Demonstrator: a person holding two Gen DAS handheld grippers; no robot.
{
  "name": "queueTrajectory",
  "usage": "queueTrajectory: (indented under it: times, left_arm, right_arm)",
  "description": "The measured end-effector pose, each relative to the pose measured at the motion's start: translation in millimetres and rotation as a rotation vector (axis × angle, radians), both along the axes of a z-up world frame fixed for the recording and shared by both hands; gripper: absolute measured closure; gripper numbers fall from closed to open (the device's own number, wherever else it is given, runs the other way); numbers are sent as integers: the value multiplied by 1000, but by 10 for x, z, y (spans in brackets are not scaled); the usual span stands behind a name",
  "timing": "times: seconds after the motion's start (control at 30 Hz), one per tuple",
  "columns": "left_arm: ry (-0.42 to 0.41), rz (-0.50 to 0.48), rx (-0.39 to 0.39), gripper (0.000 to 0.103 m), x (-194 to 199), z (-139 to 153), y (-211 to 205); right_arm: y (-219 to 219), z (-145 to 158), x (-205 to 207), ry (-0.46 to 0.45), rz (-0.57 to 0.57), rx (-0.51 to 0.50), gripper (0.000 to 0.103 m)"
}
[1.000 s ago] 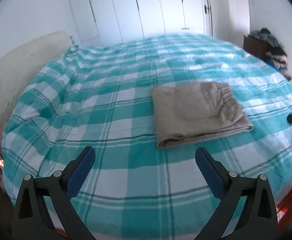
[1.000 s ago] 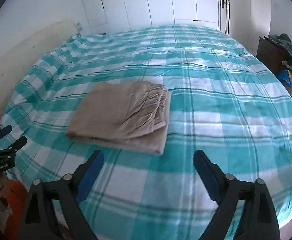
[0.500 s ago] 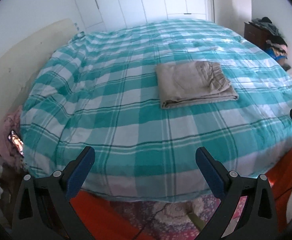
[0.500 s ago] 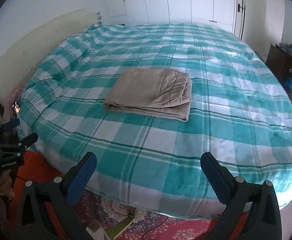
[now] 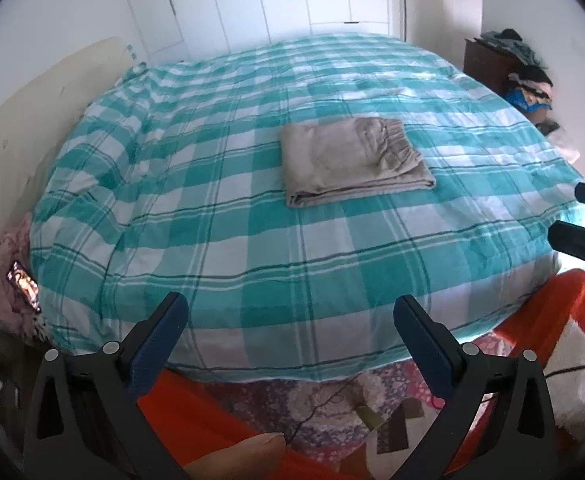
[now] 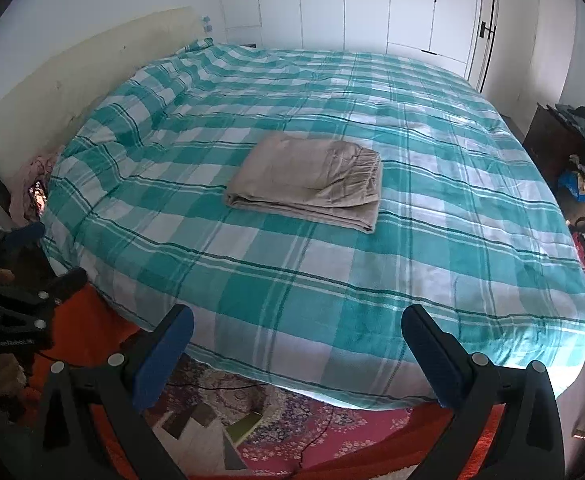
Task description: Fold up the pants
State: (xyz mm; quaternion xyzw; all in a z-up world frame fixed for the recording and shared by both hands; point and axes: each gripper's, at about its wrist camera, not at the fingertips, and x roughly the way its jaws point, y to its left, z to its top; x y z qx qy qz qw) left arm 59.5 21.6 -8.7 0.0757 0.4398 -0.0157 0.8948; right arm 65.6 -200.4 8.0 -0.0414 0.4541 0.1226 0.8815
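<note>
1. Pants (image 5: 354,160) first: neither set of tongs has them. The left gripper (image 5: 288,316) stands wide, its blue pads (image 5: 158,338) empty, hanging over the near edge of the bed.
2. The right gripper (image 6: 298,330) is spread just as wide, nothing between its fingers, also over the near edge and well apart from the cloth.
3. Out from there, the checked teal and white cover (image 6: 432,216) runs across the bed.
4. The beige pants (image 6: 308,178) lie folded into a flat rectangle near the middle of the cover, gathered waistband on the right side, folded edge facing near.
5. Below the bed's near edge, a patterned rug (image 6: 312,428) and orange fabric (image 5: 196,420) show.
6. Far off, white wardrobe doors (image 6: 368,4); at the right, a dark cabinet (image 6: 548,140) piled with clothes.
</note>
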Motion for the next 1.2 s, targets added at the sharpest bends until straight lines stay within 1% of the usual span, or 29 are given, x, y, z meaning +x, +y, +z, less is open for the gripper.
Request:
queueTrajectory:
  times: [0.1, 0.27, 0.33, 0.5, 0.67, 0.77, 0.93, 1.2]
  left_arm:
    - [3, 13, -5, 0, 31, 18, 20]
    - [1, 40, 14, 0, 108, 60, 35]
    - [7, 48, 7, 1, 125, 53, 53]
    - [20, 48, 18, 1, 156, 5, 23]
    - [22, 35, 25, 1, 154, 8, -24]
    - [26, 36, 21, 1, 156, 8, -29]
    - [35, 34, 13, 1, 164, 1, -24]
    - [50, 32, -2, 1, 184, -26, -14]
  right_arm:
    - [42, 64, -8, -25, 2, 3, 0]
    - [156, 115, 19, -86, -2, -72, 0]
    - [167, 107, 56, -79, -3, -65, 0]
    - [123, 129, 60, -68, -15, -45, 0]
    - [27, 46, 97, -29, -56, -76, 0]
    - [-3, 25, 104, -15, -62, -75, 0]
    - [45, 8, 89, -16, -56, -92, 0]
    - [58, -58, 93, -3, -54, -89, 0]
